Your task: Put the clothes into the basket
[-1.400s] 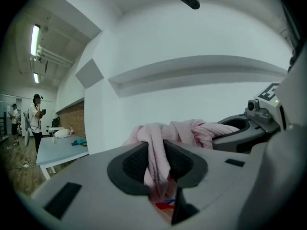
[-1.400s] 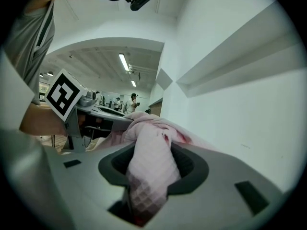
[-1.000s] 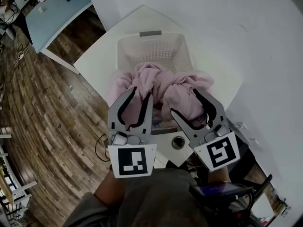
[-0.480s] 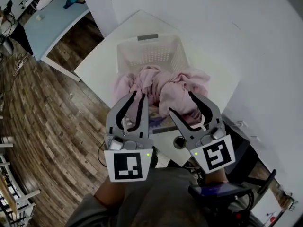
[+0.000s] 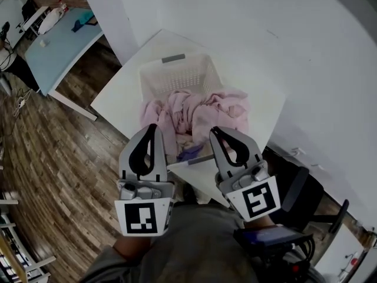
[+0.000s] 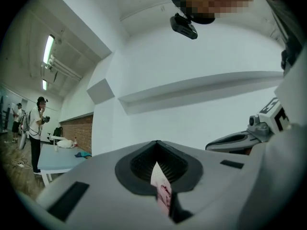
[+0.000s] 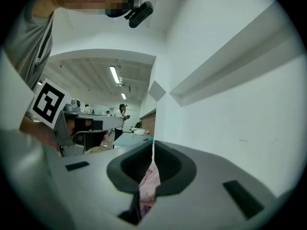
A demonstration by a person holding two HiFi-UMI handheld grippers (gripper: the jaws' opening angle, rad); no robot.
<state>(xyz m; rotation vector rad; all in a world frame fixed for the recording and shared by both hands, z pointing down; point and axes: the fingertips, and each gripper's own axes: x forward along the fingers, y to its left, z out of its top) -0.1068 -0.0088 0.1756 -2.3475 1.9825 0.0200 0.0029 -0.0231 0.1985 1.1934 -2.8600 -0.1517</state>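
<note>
Pink clothes (image 5: 197, 106) lie heaped across the near half of the white basket (image 5: 177, 75). They bulge over its rim on the side toward the person and spill a little over the left rim as well. The far half of the basket shows its bare lattice wall. The basket stands on a white table (image 5: 115, 96) set against the pale wall (image 5: 306, 58), with wooden floor (image 5: 53, 152) off to the left. A small purple piece (image 5: 189, 152) peeks out under the near edge of the heap (what it is cannot be told).

Both tongs point level at that near edge, side by side and a little apart. The left tongs (image 5: 151, 128) have just been closing and their jaws now stand together. The left gripper view shows a thin fold of the pink clothes pinched in the seam between the pads. The right tongs (image 5: 217, 132) have likewise just been closing. In the right gripper view a fuller tuck of the same pink stuff is nipped where the jaws meet, hanging down below the pinch. Neither pair has any gap left at the tips.

Each gripper view catches the other tongs off to one side; the marker cube (image 7: 48, 102) of the left pair shows clearly from the right. Farther back in the room is a blue table (image 5: 56, 49), and a person (image 6: 36, 128) stands near it.
</note>
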